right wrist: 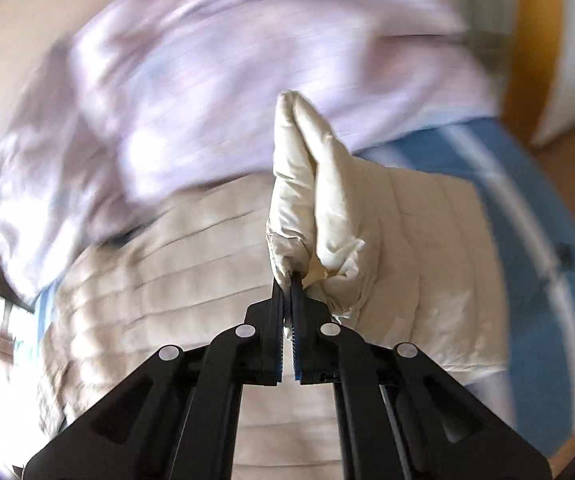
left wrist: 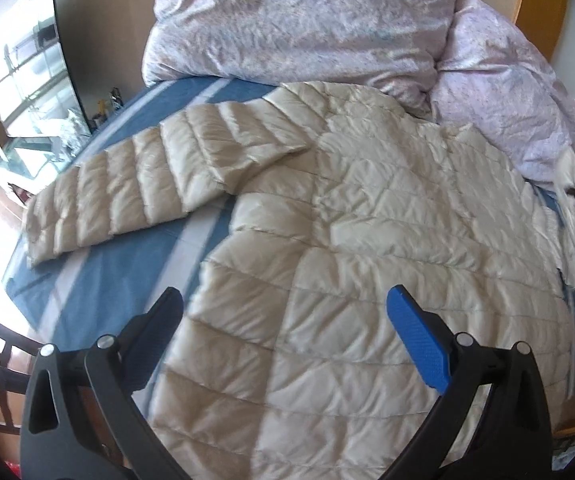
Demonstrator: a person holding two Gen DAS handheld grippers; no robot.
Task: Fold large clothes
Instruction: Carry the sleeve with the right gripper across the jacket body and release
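We see a cream quilted jacket (left wrist: pixel 367 248) spread flat on the blue striped bed (left wrist: pixel 99 280), one sleeve (left wrist: pixel 135 184) stretched out to the side, a lilac duvet (left wrist: pixel 295 20) bunched behind it. Our left hand-held gripper (left wrist: pixel 287 308) hangs released above the hem. Our right hand-held gripper (right wrist: pixel 289 280) is clenched on a raised fold of the jacket (right wrist: pixel 311 184).
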